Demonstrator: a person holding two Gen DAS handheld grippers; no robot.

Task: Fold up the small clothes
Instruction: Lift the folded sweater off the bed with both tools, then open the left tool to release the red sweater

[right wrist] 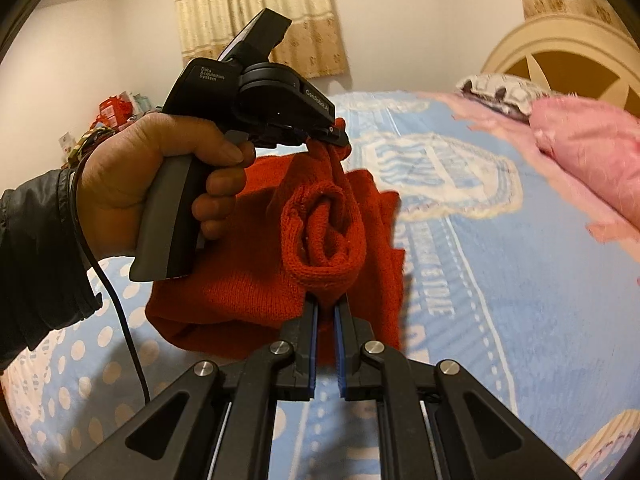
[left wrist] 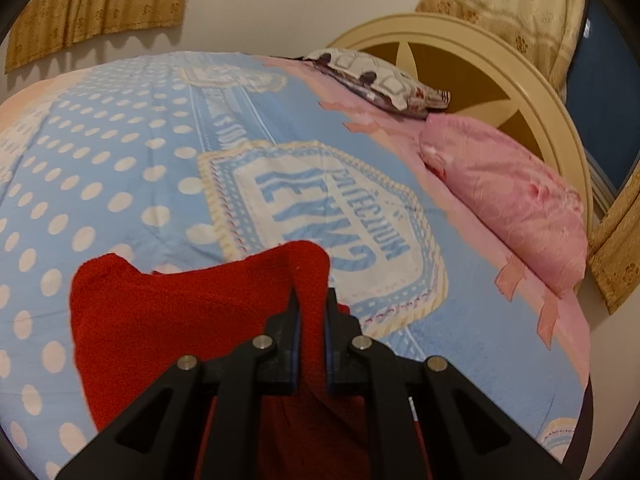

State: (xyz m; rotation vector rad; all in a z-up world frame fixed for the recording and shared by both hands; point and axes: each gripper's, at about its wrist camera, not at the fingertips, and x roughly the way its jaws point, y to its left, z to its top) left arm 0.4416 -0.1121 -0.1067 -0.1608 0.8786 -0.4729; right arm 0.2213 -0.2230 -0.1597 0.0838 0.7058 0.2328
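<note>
A small red knitted garment (left wrist: 168,312) hangs above the blue polka-dot bedspread (left wrist: 120,168). My left gripper (left wrist: 313,300) is shut on one bunched edge of it. In the right wrist view my right gripper (right wrist: 326,300) is shut on a folded, rolled edge of the same red garment (right wrist: 240,280). The left gripper (right wrist: 332,136), held in a hand, pinches the garment's upper corner just beyond and above my right gripper. The garment sags between the two grips, its lower part near the bed.
A pink pillow (left wrist: 516,200) and a patterned pillow (left wrist: 380,80) lie against the round cream headboard (left wrist: 500,80) on the right. Curtains (right wrist: 256,8) hang on the far wall. A black cable (right wrist: 120,312) trails from the hand over the bedspread (right wrist: 520,300).
</note>
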